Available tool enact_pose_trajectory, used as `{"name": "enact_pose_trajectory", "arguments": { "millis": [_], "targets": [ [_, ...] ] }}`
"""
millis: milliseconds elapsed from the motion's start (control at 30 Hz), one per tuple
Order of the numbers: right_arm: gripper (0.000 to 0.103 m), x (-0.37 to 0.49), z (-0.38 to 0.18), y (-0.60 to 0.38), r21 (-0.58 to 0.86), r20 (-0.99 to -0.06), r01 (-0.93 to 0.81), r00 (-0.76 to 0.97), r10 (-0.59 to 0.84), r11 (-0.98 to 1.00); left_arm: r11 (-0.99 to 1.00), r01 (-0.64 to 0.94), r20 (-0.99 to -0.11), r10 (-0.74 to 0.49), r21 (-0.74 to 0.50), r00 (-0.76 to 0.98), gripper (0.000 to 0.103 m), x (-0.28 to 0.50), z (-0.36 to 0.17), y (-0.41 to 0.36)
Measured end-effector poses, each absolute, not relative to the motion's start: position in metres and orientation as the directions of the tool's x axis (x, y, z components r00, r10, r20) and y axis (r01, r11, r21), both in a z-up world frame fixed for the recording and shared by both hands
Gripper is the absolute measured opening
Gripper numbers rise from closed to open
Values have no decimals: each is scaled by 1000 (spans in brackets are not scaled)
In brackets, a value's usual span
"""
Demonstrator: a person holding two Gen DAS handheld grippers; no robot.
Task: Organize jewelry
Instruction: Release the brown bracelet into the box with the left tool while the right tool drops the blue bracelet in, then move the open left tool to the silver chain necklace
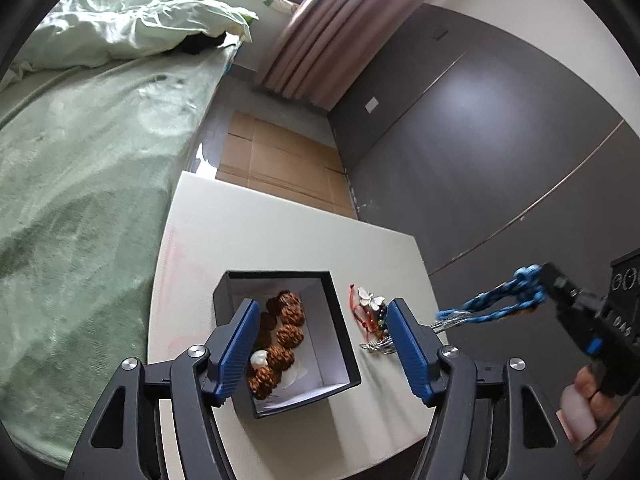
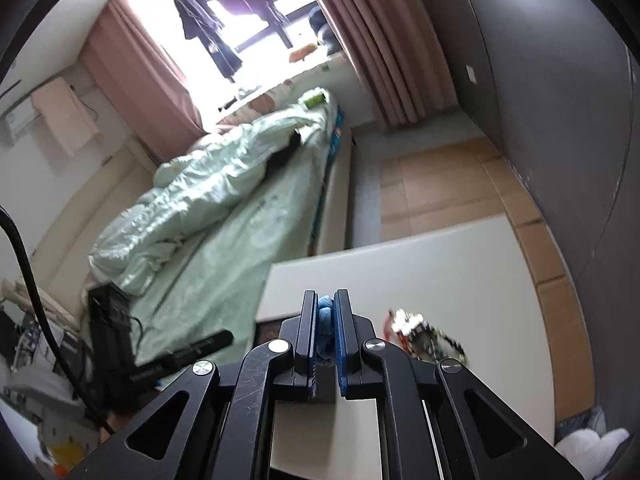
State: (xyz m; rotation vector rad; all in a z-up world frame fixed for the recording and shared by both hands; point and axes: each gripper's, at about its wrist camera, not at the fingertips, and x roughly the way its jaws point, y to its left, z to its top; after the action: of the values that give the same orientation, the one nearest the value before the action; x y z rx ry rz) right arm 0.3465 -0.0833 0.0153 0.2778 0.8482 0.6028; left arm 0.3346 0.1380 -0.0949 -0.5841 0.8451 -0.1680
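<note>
Blue braided cord [image 1: 494, 300] pinched in right gripper [image 2: 325, 312]; left gripper [image 1: 320, 344] agape, empty.

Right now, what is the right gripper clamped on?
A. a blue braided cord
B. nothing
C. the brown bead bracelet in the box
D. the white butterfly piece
A: the right gripper is shut on the blue braided cord, which hangs from it in the air, right of the black box that holds the brown bead bracelet.
</note>
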Motion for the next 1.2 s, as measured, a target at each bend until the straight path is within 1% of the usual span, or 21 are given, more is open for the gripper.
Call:
{"name": "enact_pose_trajectory", "arguments": {
  "millis": [200,333,467,600,633,667,700,733,767,800,833,1033,1200],
  "targets": [
    [9,344,50,-77,436,-573,-431,544,613,790,818,-96,-638,-362,-567,679,67,329,-90,150],
    [9,346,62,-62,426,-567,-463,532,628,777,813,-94,-623,-359,-574,695,67,322,-83,155],
    [9,346,53,-39,424,-585,-490,494,643,762,816,-91,-615,-352,-572,706,67,316,-77,160],
    [9,348,28,-14,450,-613,-495,434,660,743,822,-95,-614,-337,-562,714,67,309,-73,167],
    [9,349,23,-11,460,-618,-490,422,663,740,823,-97,-613,-333,-560,716,68,307,-72,170],
    [10,352,13,-5,482,-626,-482,394,673,732,824,-101,-614,-327,-557,718,70,305,-71,172],
    [12,354,3,1,505,-632,-478,363,685,719,824,-102,-613,-325,-557,720,75,303,-70,175],
    [17,356,-4,6,524,-637,-476,332,696,706,823,-103,-610,-323,-558,723,77,302,-69,177],
    [40,359,-16,12,544,-652,-466,289,701,698,823,-102,-608,-322,-559,726,81,301,-69,178],
    [61,360,-26,15,548,-669,-454,268,694,703,823,-101,-605,-321,-558,728,83,300,-68,179],
    [65,358,-31,15,545,-676,-446,267,687,709,825,-98,-603,-320,-557,731,83,299,-67,180],
    [66,353,-42,-18,543,-686,-392,303,662,742,832,-79,-601,-327,-549,730,83,302,-65,169],
    [66,349,-43,-57,534,-692,-352,340,636,769,846,-29,-599,-353,-532,719,83,311,-65,141]
  ]
}}
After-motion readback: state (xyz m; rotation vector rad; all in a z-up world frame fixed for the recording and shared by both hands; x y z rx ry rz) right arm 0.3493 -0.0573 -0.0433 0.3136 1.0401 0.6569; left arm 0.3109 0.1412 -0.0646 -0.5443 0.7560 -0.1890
